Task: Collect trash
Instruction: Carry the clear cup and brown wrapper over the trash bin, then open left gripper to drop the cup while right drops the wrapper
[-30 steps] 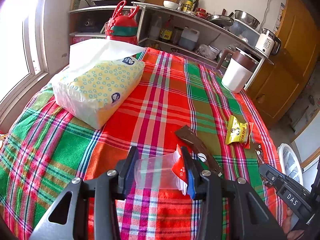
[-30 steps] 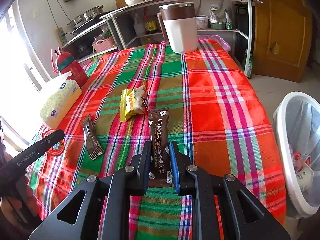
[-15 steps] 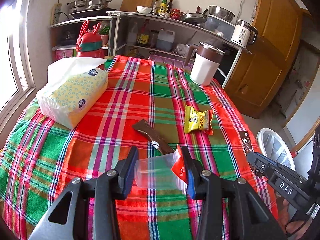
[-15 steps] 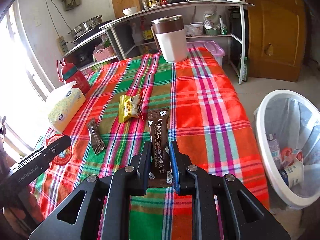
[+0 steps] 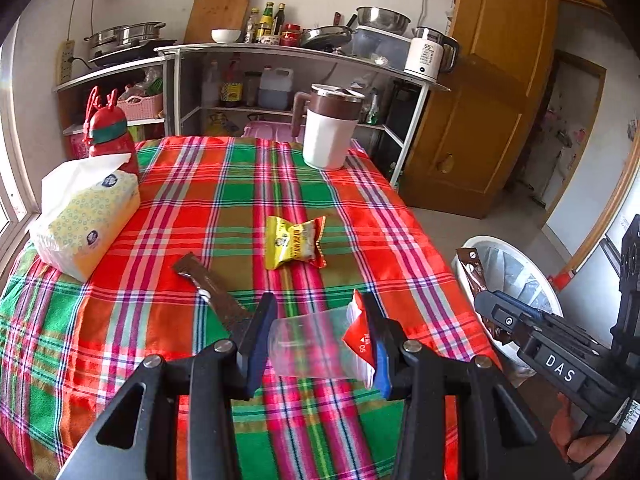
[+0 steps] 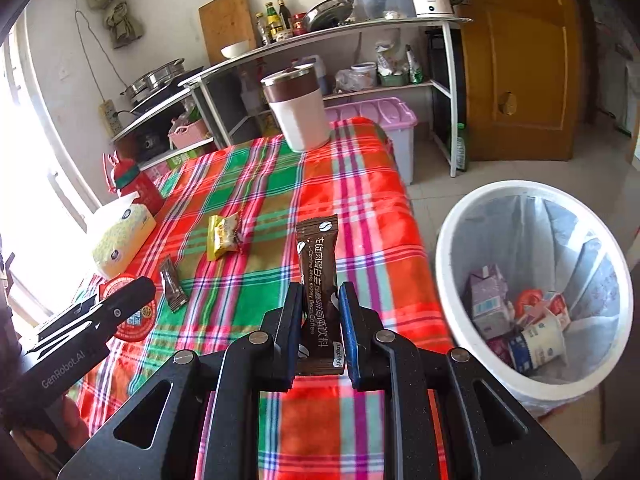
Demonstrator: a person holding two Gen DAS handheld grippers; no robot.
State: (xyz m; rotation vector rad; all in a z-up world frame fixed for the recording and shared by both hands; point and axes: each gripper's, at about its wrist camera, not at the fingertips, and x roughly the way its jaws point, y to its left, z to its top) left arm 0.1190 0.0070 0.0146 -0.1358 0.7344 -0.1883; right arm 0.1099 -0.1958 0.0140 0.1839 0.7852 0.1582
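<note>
A brown foil coffee sachet (image 6: 319, 292) printed "L-Combine White Kidney Bean Coffee" is clamped in the right gripper (image 6: 320, 332) beside the white lined trash bin (image 6: 448, 252). A clear plastic cup (image 5: 310, 346) (red lid peeled, "50") is pinched by the left gripper (image 5: 318, 344) over the plaid tablecloth (image 5: 224, 200).

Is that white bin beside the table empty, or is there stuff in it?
Not empty. The white bin has a liner, and cartons and a paper cup lie at its bottom, far below the rim.
</note>
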